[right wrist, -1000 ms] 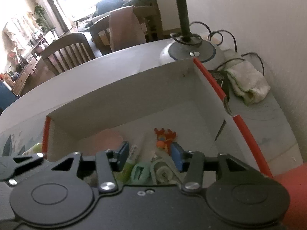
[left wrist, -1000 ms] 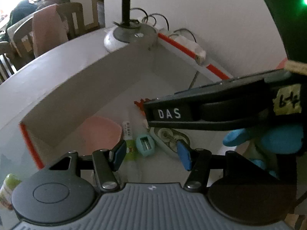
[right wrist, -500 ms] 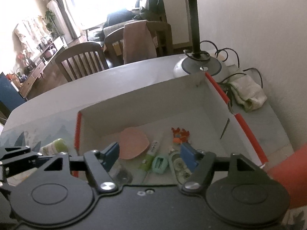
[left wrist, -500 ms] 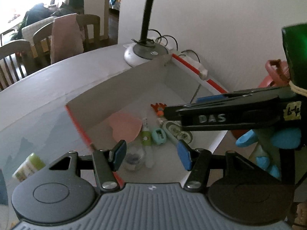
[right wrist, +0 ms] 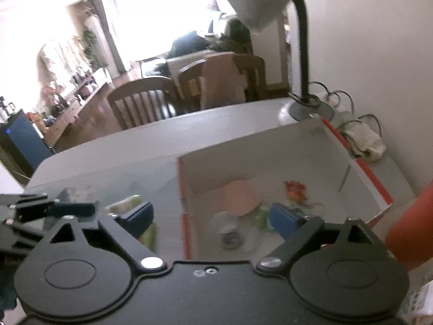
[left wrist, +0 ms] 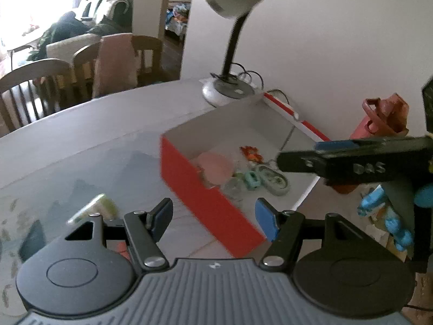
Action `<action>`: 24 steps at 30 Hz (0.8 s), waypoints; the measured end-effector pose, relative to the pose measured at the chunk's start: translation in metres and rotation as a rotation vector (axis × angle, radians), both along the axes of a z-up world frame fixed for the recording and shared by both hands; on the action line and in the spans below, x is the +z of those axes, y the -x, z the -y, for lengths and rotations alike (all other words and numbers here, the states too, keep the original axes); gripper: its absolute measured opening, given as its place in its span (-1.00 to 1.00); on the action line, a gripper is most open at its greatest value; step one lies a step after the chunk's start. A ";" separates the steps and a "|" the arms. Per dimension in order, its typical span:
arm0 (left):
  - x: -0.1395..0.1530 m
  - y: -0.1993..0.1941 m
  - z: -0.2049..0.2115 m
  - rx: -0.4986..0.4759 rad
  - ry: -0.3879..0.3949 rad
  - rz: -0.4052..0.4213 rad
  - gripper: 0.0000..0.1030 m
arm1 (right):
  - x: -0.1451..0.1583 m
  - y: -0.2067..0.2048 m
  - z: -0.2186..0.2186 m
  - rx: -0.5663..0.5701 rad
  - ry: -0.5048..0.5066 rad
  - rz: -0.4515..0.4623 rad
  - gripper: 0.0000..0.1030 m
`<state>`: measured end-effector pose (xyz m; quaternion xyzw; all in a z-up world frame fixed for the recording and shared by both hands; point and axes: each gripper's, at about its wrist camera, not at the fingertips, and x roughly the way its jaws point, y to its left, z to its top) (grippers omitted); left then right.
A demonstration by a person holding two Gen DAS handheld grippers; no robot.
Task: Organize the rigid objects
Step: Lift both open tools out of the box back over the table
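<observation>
Nearby, red box (left wrist: 208, 205) edge, table (left wrist: 81, 140) beyond.

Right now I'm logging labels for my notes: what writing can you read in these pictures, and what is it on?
"DAS": white letters on the side of the right tool, seen from the left wrist view.
The green and white tube on the table outside the red box: too blurred to read.
The small items inside the box, such as the teal sharpener: any print is too small and blurred.
Right wrist view: no readable text.
</observation>
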<state>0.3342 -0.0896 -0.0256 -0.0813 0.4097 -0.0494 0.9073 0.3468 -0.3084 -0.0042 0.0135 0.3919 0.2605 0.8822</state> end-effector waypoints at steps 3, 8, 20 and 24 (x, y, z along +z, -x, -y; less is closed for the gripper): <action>0.006 0.018 -0.020 0.022 -0.002 0.022 0.46 | 0.002 0.017 -0.013 0.031 -0.028 0.020 0.91; 0.010 0.044 -0.056 0.054 -0.006 0.038 0.54 | 0.001 0.044 -0.039 0.091 -0.046 0.047 0.95; -0.012 0.089 -0.128 0.134 0.031 0.030 0.68 | -0.025 0.094 -0.106 0.255 -0.031 0.026 0.95; -0.027 0.099 -0.143 0.148 0.034 0.032 0.99 | -0.041 0.108 -0.125 0.294 0.007 0.022 0.93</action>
